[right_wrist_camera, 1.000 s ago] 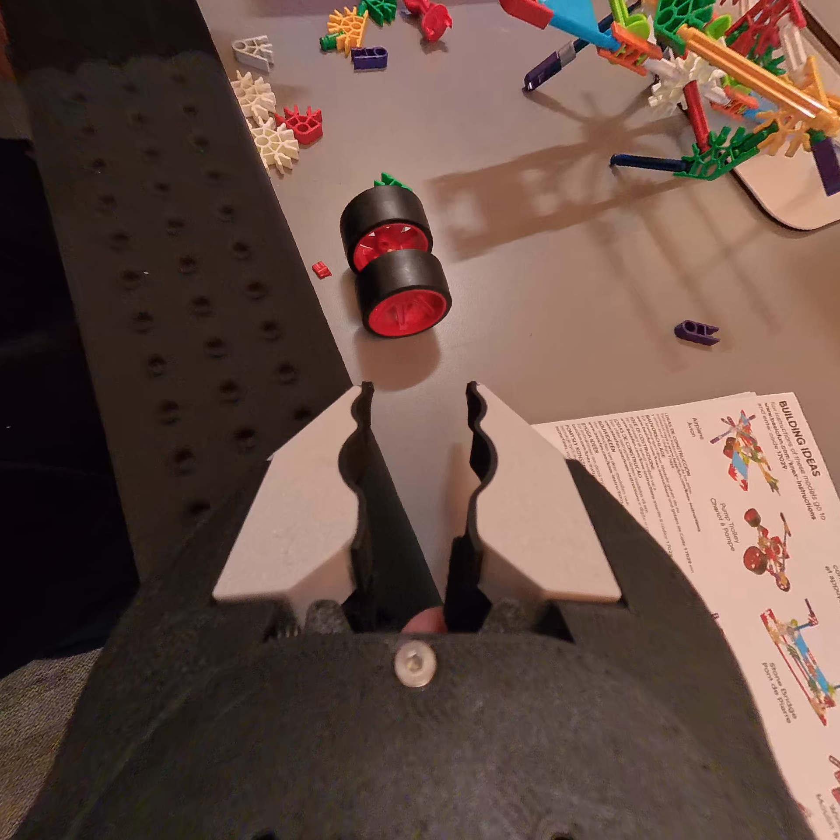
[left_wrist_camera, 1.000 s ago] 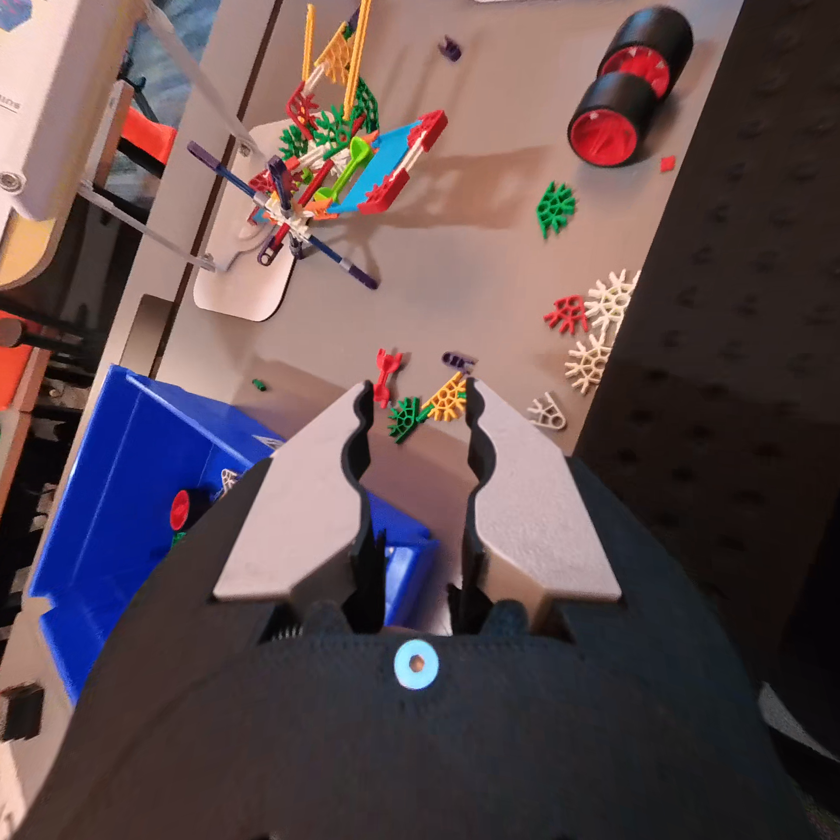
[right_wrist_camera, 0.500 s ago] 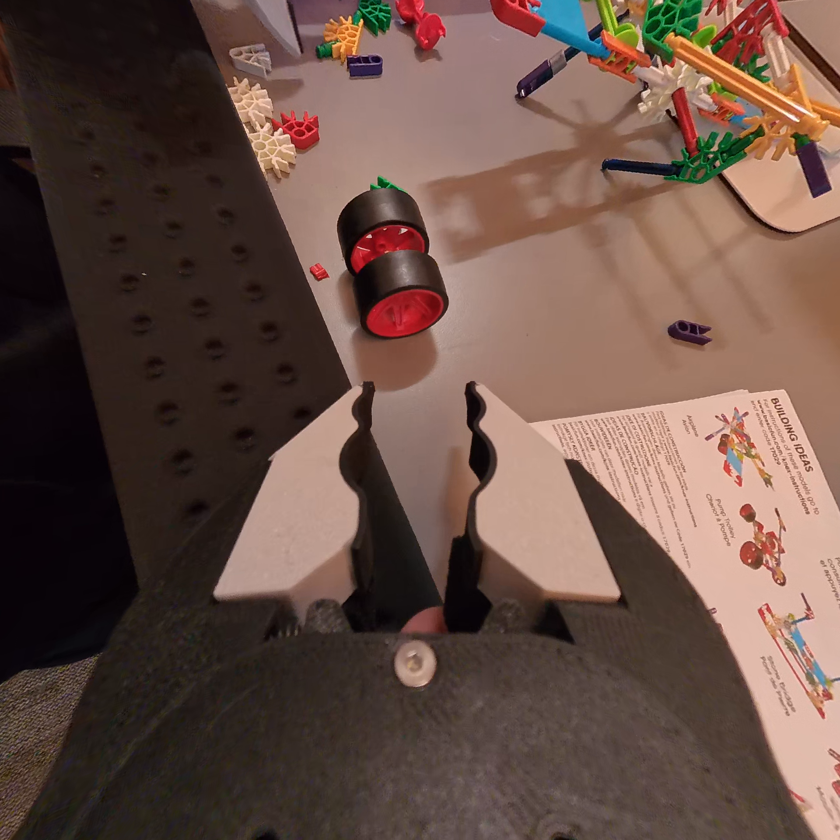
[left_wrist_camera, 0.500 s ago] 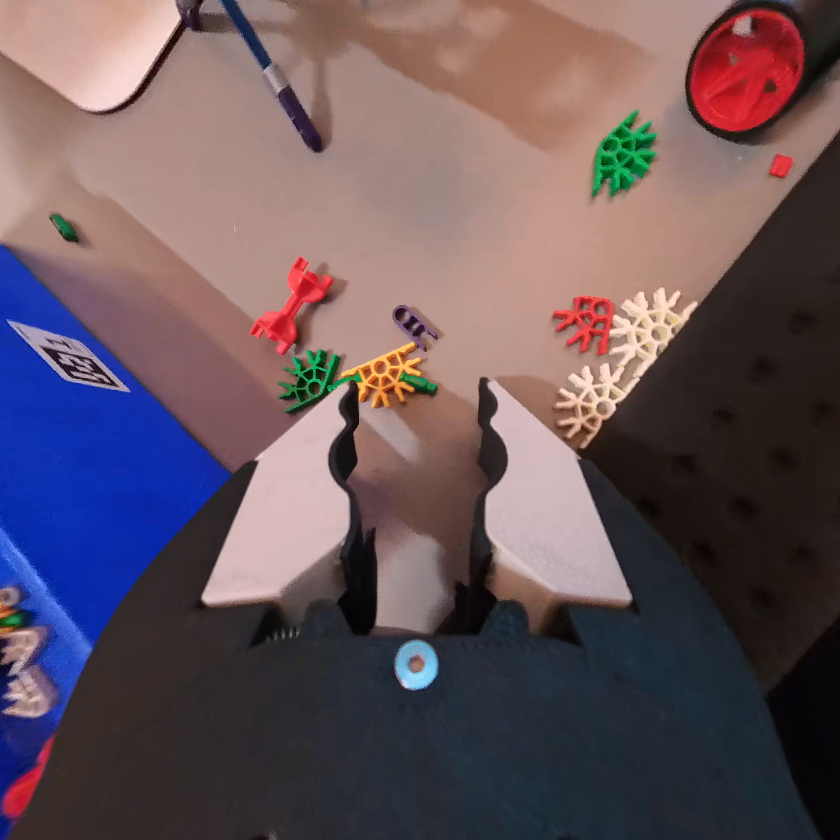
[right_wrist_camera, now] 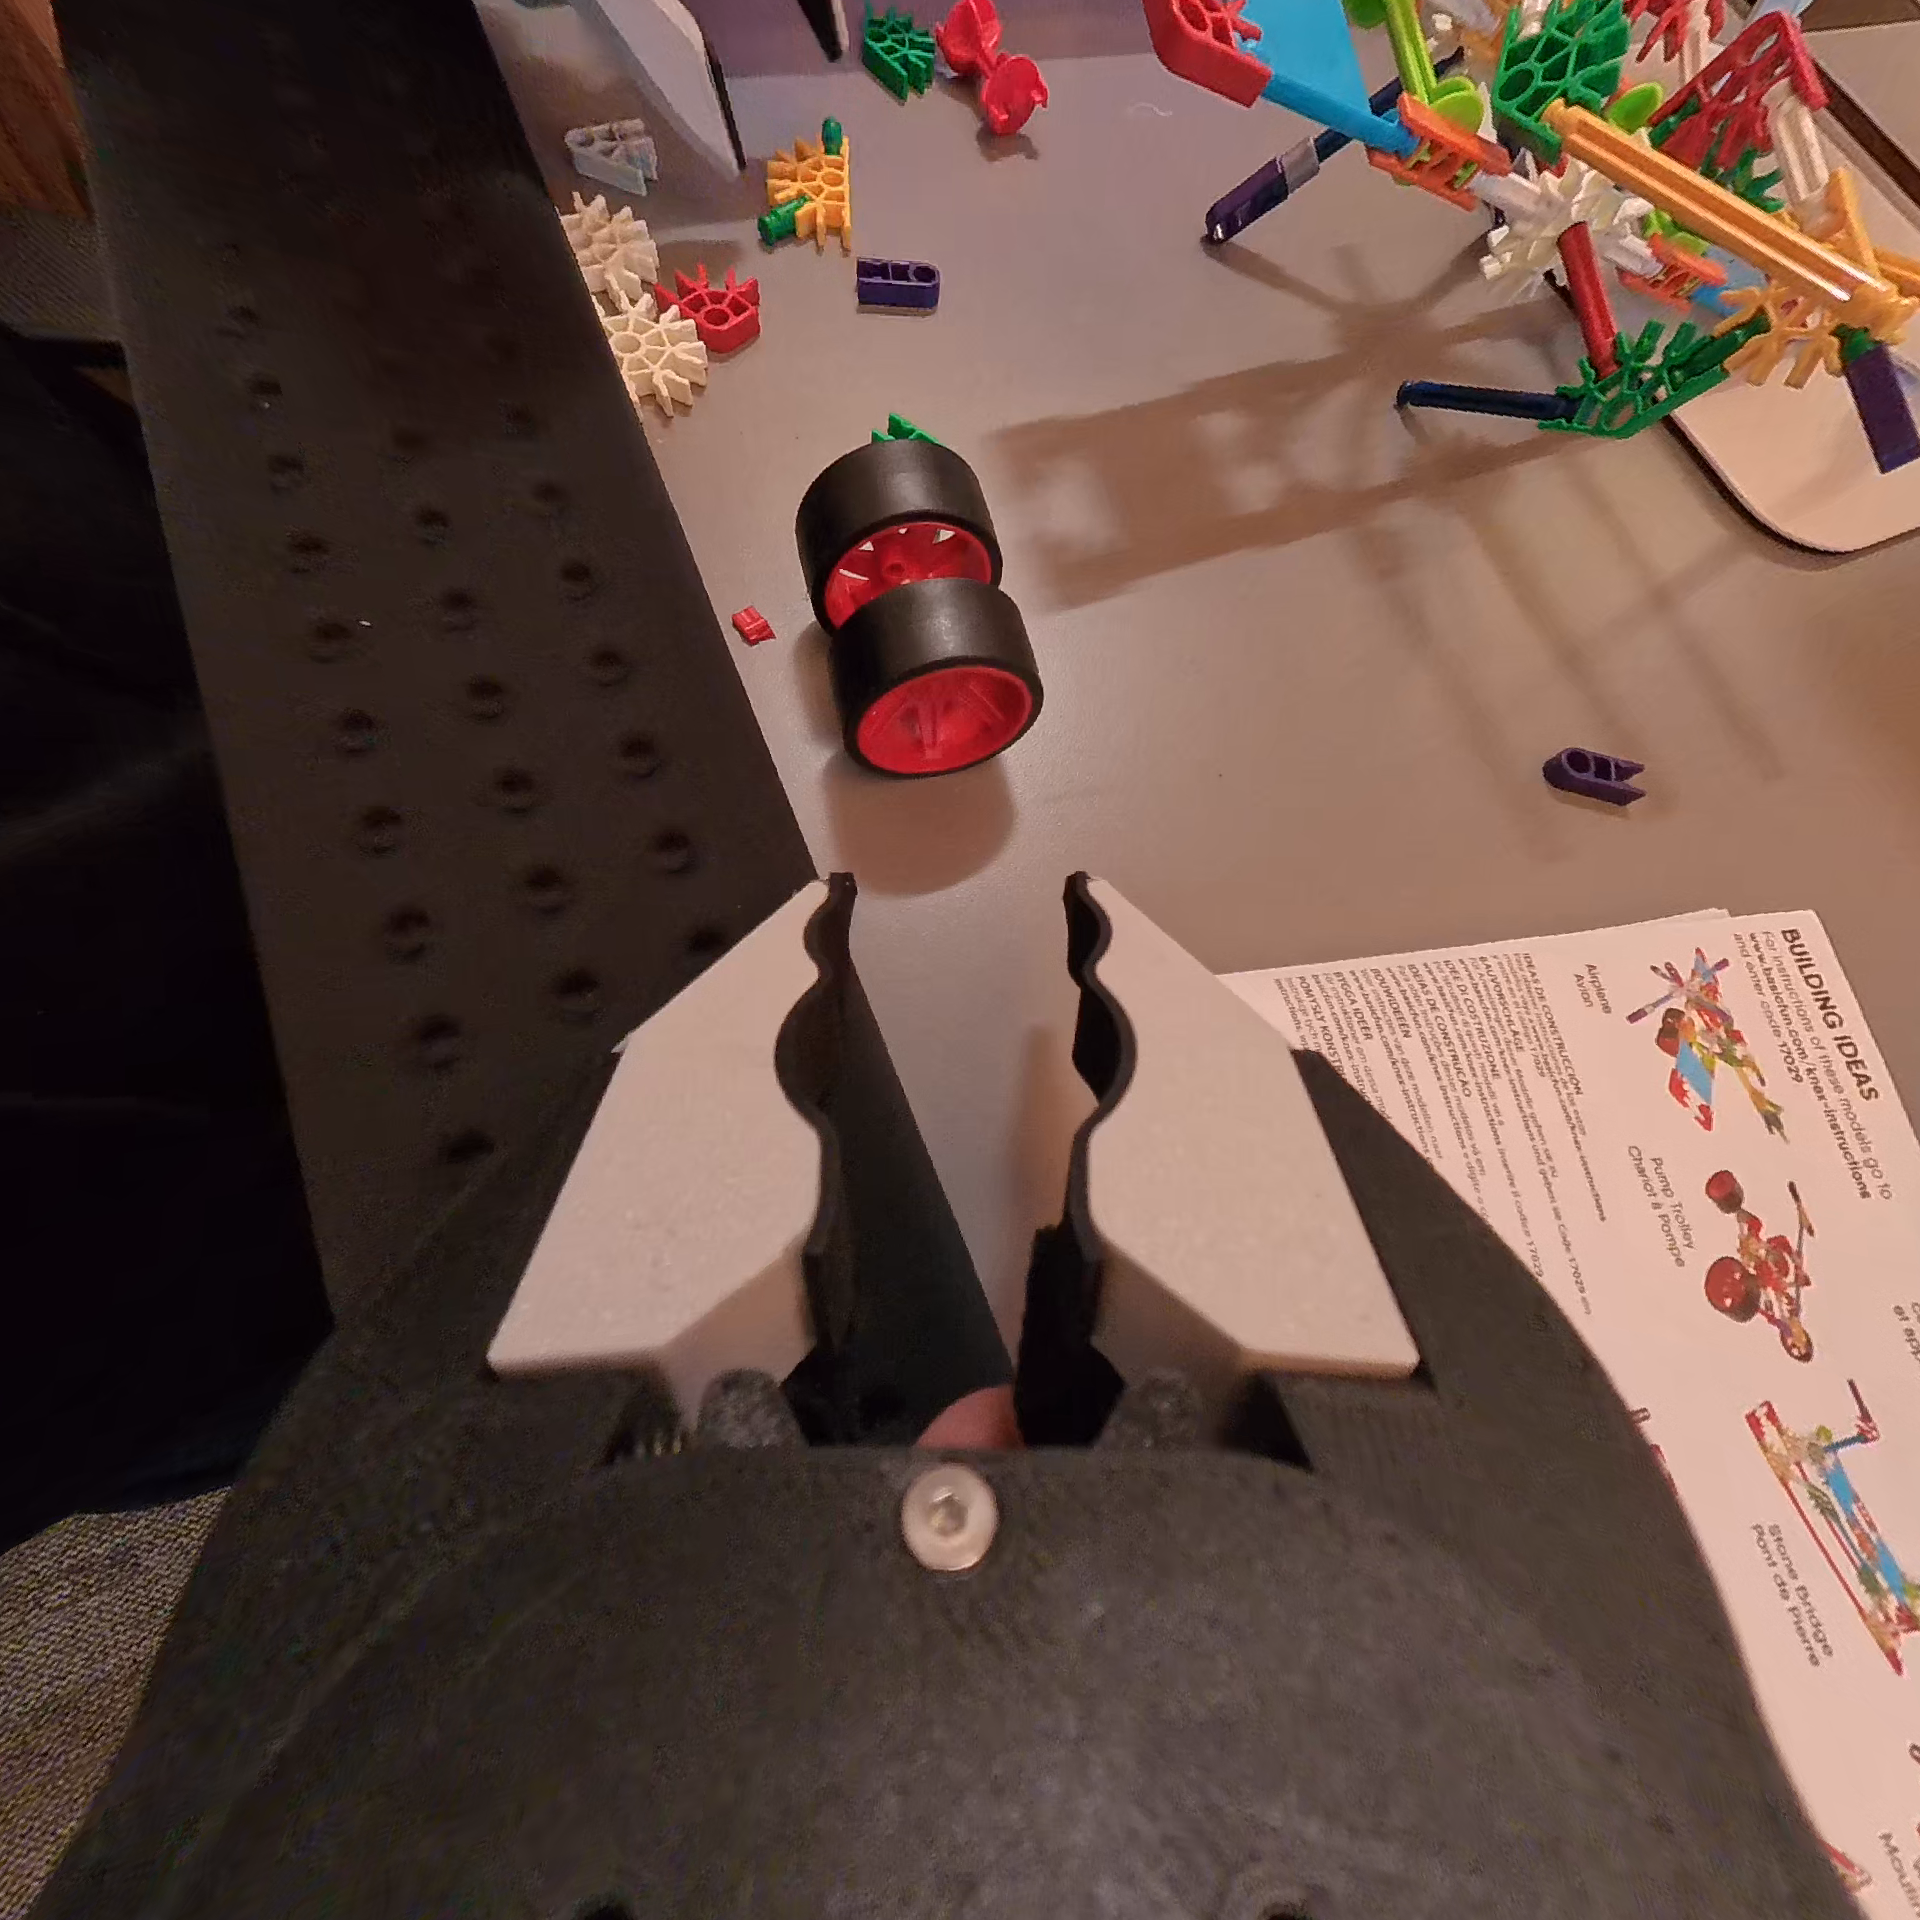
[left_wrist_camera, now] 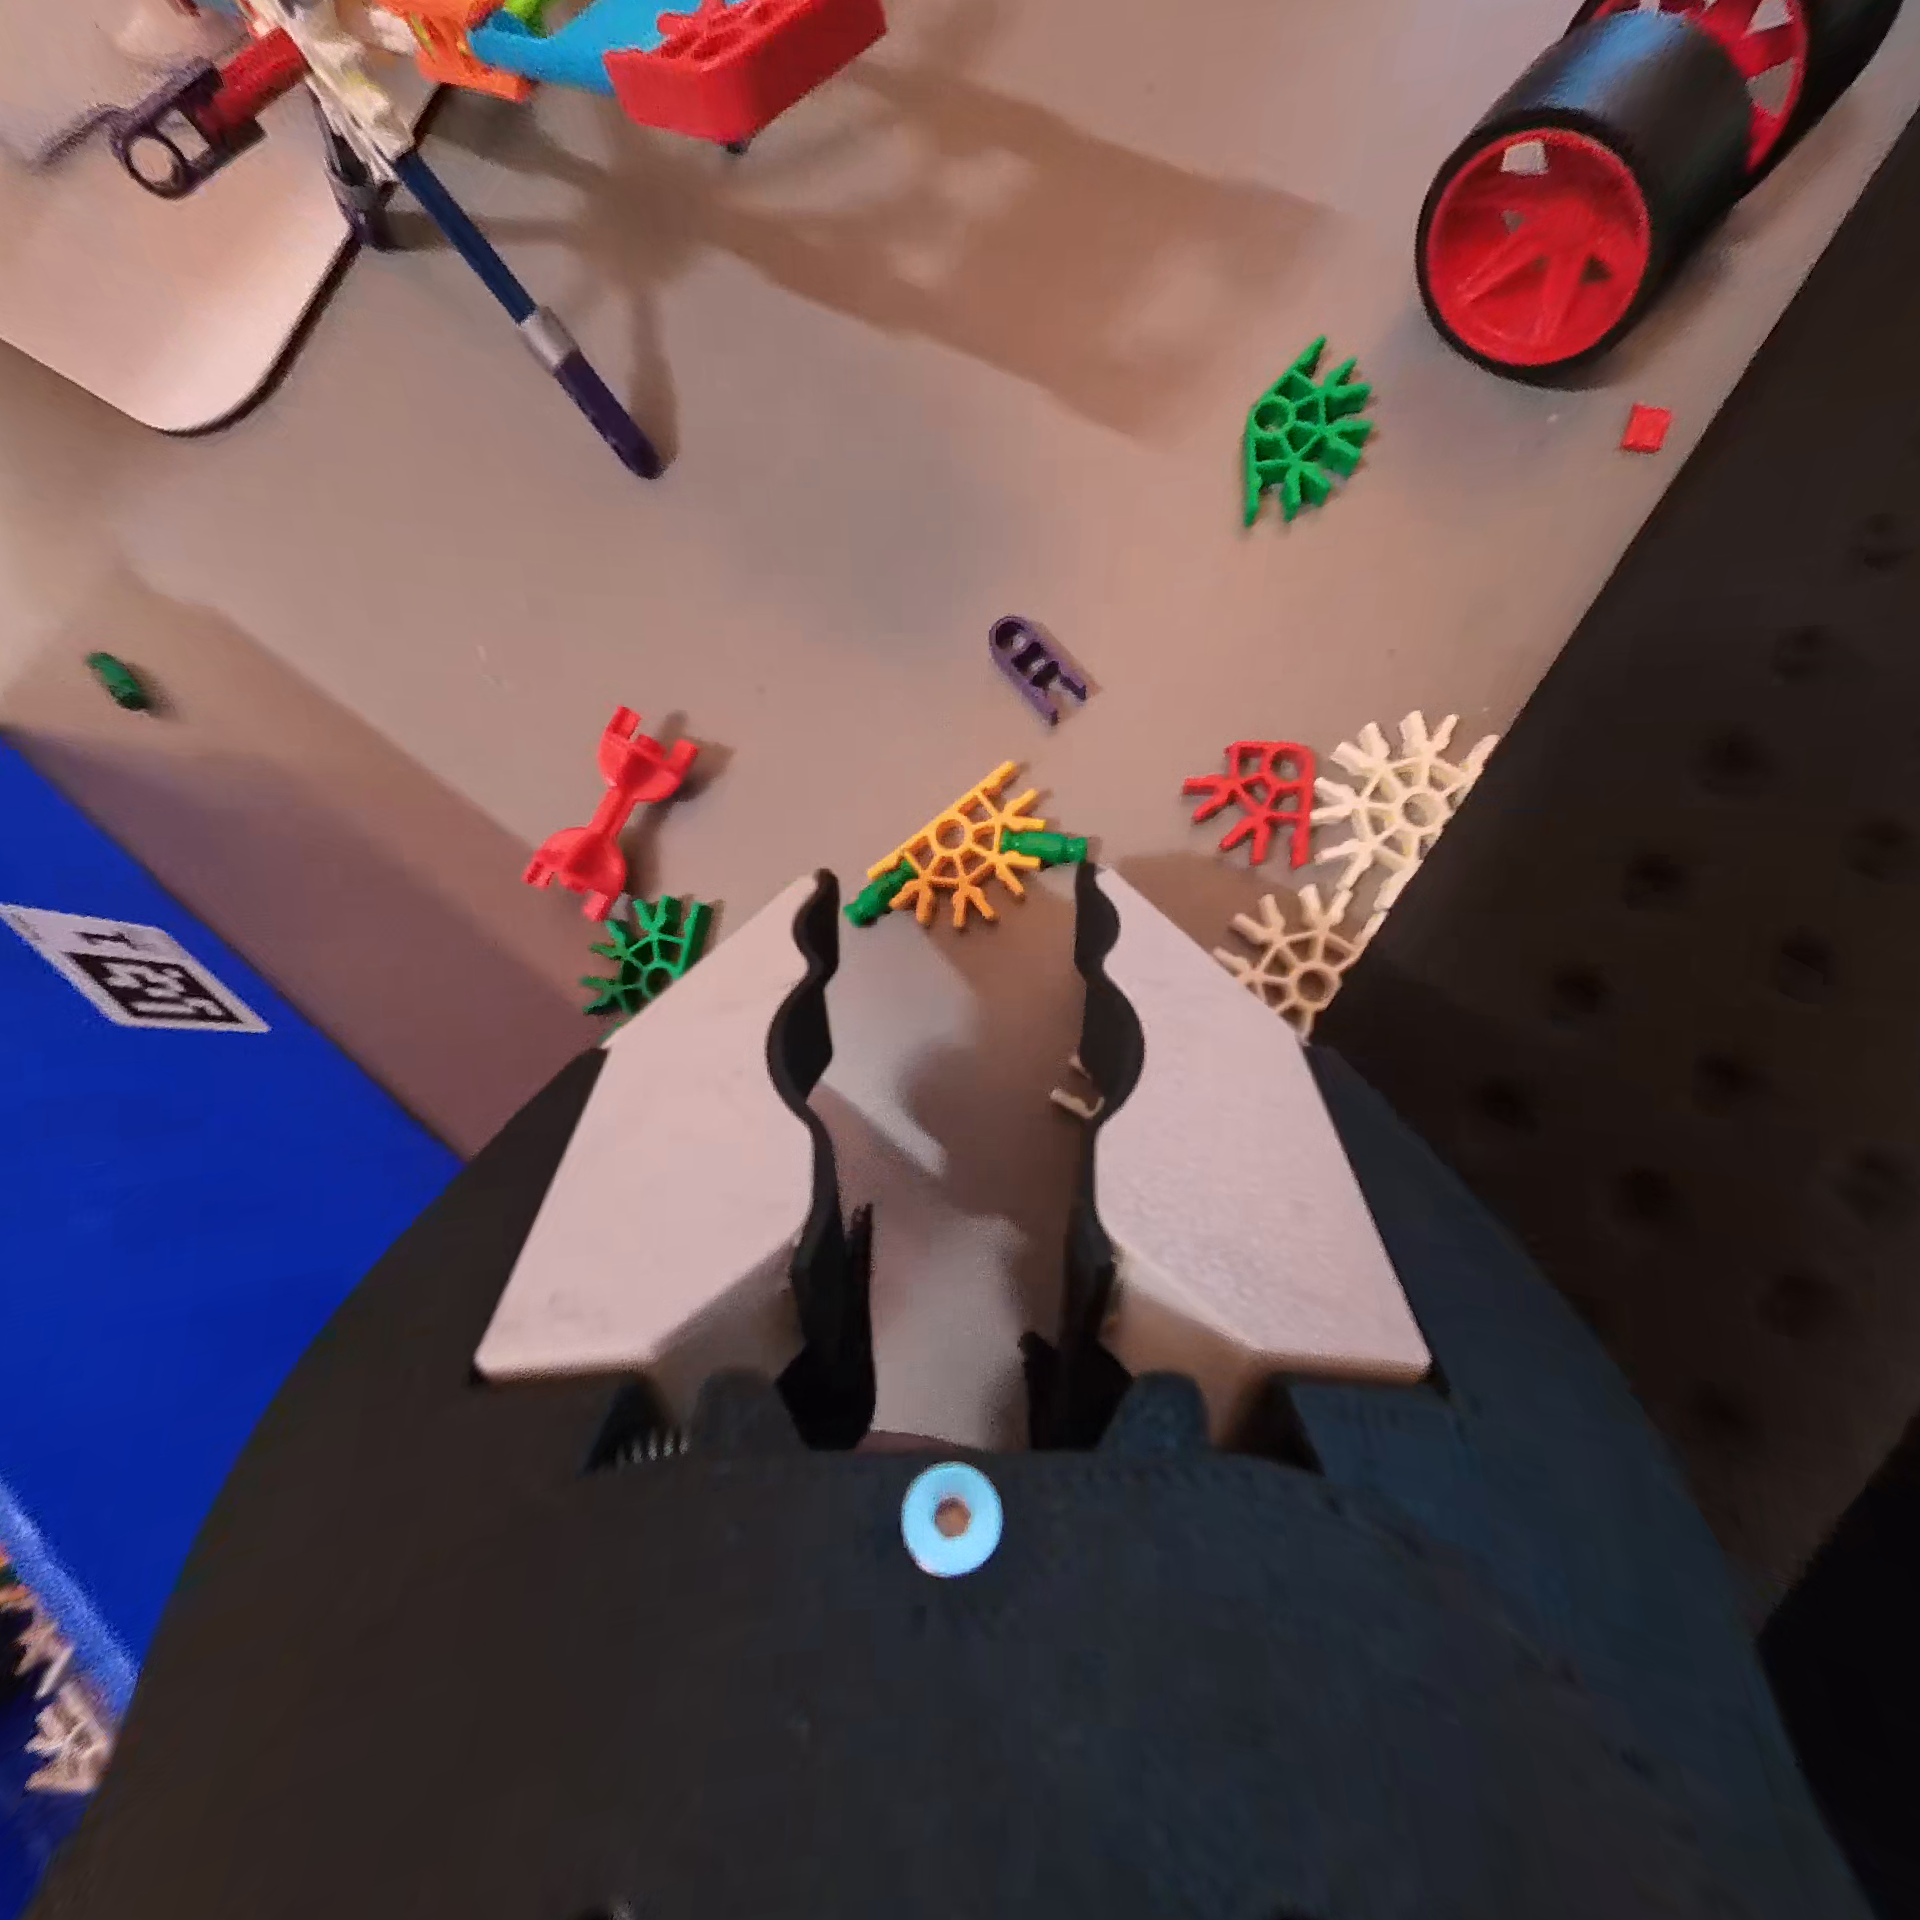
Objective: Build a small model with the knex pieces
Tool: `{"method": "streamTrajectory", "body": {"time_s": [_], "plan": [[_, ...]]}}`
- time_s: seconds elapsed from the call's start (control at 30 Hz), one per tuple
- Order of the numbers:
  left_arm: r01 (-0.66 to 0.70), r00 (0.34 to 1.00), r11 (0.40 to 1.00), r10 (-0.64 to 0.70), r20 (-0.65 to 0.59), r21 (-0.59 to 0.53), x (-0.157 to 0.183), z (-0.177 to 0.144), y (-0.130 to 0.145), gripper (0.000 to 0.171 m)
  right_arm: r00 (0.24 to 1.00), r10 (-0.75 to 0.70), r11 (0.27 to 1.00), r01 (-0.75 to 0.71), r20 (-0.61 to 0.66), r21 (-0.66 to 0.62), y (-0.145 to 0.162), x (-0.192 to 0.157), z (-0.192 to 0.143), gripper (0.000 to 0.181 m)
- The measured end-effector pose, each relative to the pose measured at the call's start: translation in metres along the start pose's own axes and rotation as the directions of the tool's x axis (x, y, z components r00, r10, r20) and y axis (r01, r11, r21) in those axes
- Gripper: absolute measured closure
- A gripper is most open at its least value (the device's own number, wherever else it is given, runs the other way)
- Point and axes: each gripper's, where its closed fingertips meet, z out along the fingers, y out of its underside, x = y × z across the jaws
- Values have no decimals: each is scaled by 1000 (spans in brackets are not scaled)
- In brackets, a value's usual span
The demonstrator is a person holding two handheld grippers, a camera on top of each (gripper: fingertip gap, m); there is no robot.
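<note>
My left gripper is open and empty, low over the grey table, its tips just short of a yellow snowflake connector with a short green rod. A green connector lies by its left finger and a red spool piece beyond that. A small grey connector peeks out beside the right finger. My right gripper is open and empty, hovering a little short of two black wheels with red hubs. The left gripper's finger shows at the top of the right wrist view.
A colourful rod-and-connector model stands on a white board at the back. A blue bin sits at the left. A black perforated panel borders the table. An instruction sheet lies at the right. Loose white, red, purple and green pieces lie scattered. About 25 cm separates my left fingertips from my right. Between my left fingertips and the green connector there is roughly 5 cm.
My left gripper has come off the blue bin, dropped low towards the table and closed in on the yellow connector. The right gripper has barely moved.
</note>
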Motion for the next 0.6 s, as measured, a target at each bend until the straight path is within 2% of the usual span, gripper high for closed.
{"method": "streamTrajectory", "body": {"time_s": [0.17,0.33,0.47,0.6], "plan": [[-76,997,997,76,-8,29,8,0,-12,125,1000,-4,1000,4,9,-1,0,-1,0,141],[-184,979,975,193,-71,123,38,6,-47,131,1000,-18,1000,18,0,24,-3,-2,-3,141],[-255,958,961,266,-109,106,56,24,-56,130,999,-48,997,49,-7,57,-6,-5,-7,142],[-276,951,958,284,-122,79,59,40,-57,128,997,-81,994,82,-16,70,-7,-8,-8,142]]}}
